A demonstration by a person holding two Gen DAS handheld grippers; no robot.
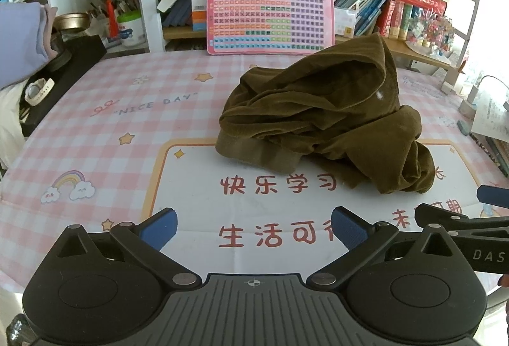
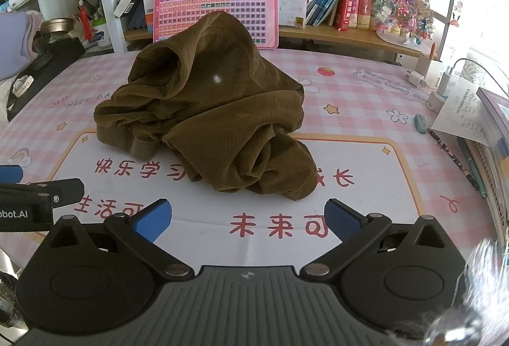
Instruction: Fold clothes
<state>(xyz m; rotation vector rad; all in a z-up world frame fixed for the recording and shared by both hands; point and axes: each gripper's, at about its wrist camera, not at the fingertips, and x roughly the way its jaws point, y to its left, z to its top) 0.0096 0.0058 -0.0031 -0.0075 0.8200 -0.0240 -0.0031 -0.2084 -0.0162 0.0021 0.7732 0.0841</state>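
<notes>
Both tongs, left [image 1: 254, 228] and right [image 2: 248, 220], gape empty; crumpled brown garment [image 2: 203, 110] hides its own shape.

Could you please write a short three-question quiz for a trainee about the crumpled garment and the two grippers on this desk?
1. True or false: the olive-brown garment is already folded flat on the checked tablecloth.
2. Which gripper holds cloth? A) the left gripper B) the right gripper C) neither
3. Fill in: the pink keyboard toy stands behind the garment, leaning against the ____.

Key
1. False: it lies in a crumpled heap.
2. C: both are open, short of the garment.
3. Bookshelf.
</notes>
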